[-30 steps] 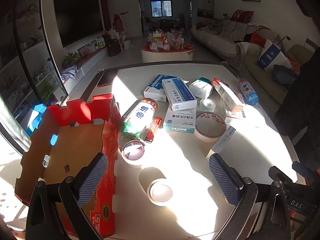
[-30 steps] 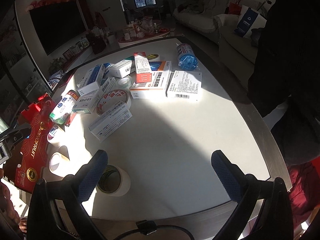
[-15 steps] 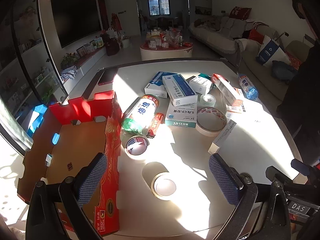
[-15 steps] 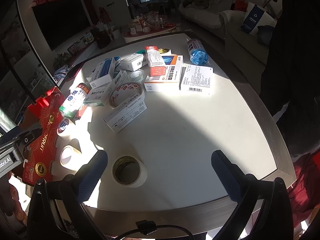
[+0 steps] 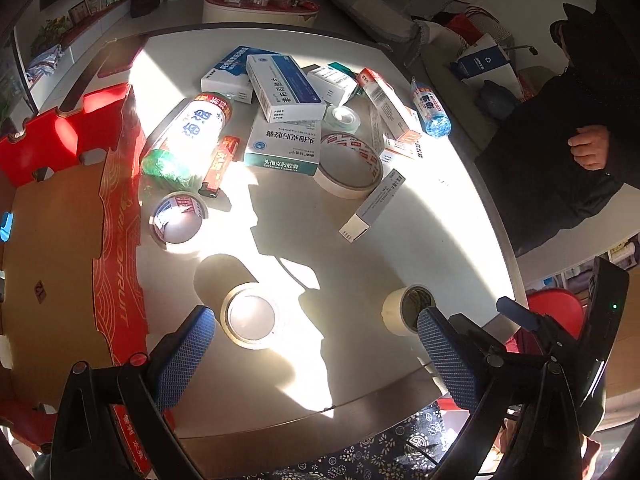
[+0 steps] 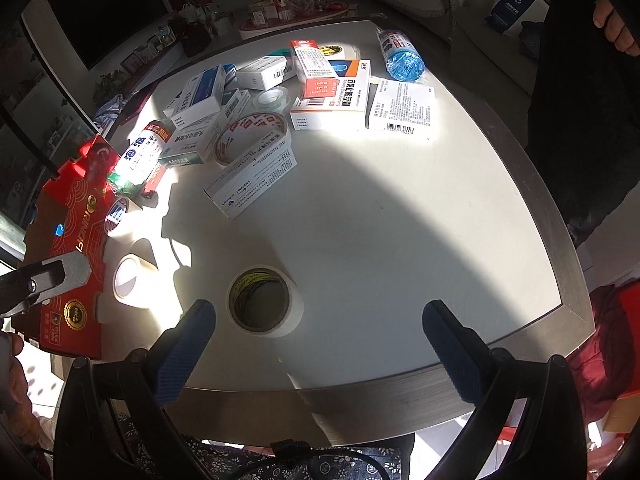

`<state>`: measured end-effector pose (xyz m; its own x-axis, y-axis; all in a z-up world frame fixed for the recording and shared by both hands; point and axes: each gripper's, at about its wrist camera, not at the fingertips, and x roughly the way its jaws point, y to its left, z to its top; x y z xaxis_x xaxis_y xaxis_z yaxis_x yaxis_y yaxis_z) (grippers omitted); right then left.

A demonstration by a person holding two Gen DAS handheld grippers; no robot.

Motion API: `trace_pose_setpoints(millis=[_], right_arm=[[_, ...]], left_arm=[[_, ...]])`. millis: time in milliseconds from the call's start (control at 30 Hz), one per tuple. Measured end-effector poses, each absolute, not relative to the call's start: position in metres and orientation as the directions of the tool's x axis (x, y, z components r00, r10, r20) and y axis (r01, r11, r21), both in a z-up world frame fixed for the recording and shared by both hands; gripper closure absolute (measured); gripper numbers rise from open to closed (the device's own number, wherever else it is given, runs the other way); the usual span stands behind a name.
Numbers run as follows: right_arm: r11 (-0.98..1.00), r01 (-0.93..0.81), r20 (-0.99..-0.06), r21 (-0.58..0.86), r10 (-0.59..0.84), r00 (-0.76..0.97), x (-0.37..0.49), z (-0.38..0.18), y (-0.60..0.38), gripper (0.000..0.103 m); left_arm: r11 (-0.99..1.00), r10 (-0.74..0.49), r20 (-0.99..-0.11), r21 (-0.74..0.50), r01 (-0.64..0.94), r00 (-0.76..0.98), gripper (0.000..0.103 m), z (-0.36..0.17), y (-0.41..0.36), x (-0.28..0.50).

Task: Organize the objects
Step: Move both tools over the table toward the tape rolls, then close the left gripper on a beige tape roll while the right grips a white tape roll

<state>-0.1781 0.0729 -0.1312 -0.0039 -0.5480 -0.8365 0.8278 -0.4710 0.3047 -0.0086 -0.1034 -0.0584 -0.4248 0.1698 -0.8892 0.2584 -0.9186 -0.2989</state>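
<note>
Both grippers hung with jaws apart above the sunlit white table (image 6: 400,240). The right gripper (image 6: 318,344) faced a cream masking-tape roll (image 6: 264,300); the left gripper (image 5: 316,352) hovered beside the red cardboard box (image 5: 116,264).

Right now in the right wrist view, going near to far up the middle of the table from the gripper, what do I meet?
right gripper → cream tape roll → long white box → red-printed tape ring → small clear tape roll → white barcode box.
</note>
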Motion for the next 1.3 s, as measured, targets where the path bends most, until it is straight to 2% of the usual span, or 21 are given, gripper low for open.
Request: trace_pose_setpoints(millis=[133, 400, 633, 867, 1100, 1167, 1233, 1300], right_arm=[[-0.481, 0.817, -0.854, 0.317, -0.519, 0.026, -0.180, -0.136, 0.069, 0.000], [-0.524, 0.796, -0.885, 0.303, -0.464, 0.032, -0.191, -0.148, 0.064, 0.000], [-0.532, 0.797, -0.902, 0.286, -0.431, 0.035, -0.193, -0.155, 0.056, 0.000], [-0.561, 0.776, -0.917, 0.288, -0.395, 0.055, -0.205, -0.167, 0.045, 0.000], [-0.549, 0.805, -0.942, 0.225, -0.335, 0.035, -0.196, -0.173, 0.029, 0.000], [-0.552, 0.805, -0.950, 0.217, -0.311, 0.043, -0.196, -0.177, 0.025, 0.003], [-0.566, 0.795, -0.955, 0.219, -0.291, 0.056, -0.198, -0.182, 0.022, 0.011], [-0.562, 0.804, -0.962, 0.193, -0.271, 0.041, -0.197, -0.183, 0.018, 0.012]], left_arm=[[-0.893, 0.274, -0.899, -0.369, 0.256, -0.342, 0.000, -0.074, -0.104, -0.015], [-0.870, 0.343, -0.901, -0.411, 0.273, -0.265, 0.000, -0.096, -0.103, -0.027], [-0.839, 0.402, -0.868, -0.477, 0.262, -0.292, 0.000, -0.098, -0.108, -0.038], [-0.849, 0.394, -0.883, -0.456, 0.268, -0.255, 0.000, -0.110, -0.105, -0.045], [-0.854, 0.387, -0.895, -0.439, 0.281, -0.221, 0.000, -0.120, -0.104, -0.048], [-0.851, 0.383, -0.899, -0.433, 0.296, -0.212, 0.000, -0.124, -0.105, -0.049], [-0.846, 0.385, -0.898, -0.435, 0.308, -0.212, 0.000, -0.125, -0.107, -0.049], [-0.841, 0.390, -0.896, -0.441, 0.315, -0.212, 0.000, -0.127, -0.109, -0.048]])
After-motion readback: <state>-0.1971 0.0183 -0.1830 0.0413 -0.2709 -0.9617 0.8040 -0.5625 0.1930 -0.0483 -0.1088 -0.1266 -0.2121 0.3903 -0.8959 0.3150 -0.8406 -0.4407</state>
